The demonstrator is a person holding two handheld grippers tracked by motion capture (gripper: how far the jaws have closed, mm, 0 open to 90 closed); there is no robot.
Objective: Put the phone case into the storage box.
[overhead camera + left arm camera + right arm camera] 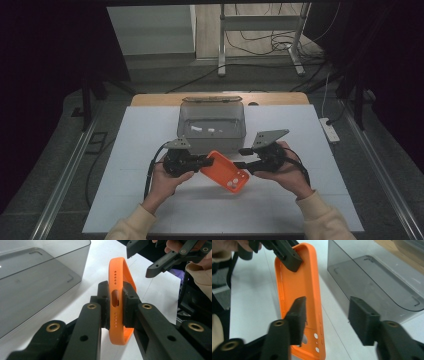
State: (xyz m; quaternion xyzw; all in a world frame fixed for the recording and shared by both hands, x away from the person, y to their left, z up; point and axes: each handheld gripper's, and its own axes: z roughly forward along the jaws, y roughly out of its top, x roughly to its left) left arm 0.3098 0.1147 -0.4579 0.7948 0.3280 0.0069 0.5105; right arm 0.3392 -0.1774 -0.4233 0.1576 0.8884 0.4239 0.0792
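Jaws of the left gripper (115, 305) pinch the end of an orange silicone phone case (119, 287), held above the white table (135, 150) just before a clear grey plastic bin (212, 125). The right gripper (327, 320) stands spread, its pads off the case.

**Left clamped, right spread**

My left gripper (192, 163) points toward my right, its fingers (105, 305) pressed tight against what they hold. My right gripper (246, 157) faces it, close by, fingers (297, 315) standing apart and gripping nothing. Both my hands (167, 182) wrap the gripper bodies from below, forearms angled inward.
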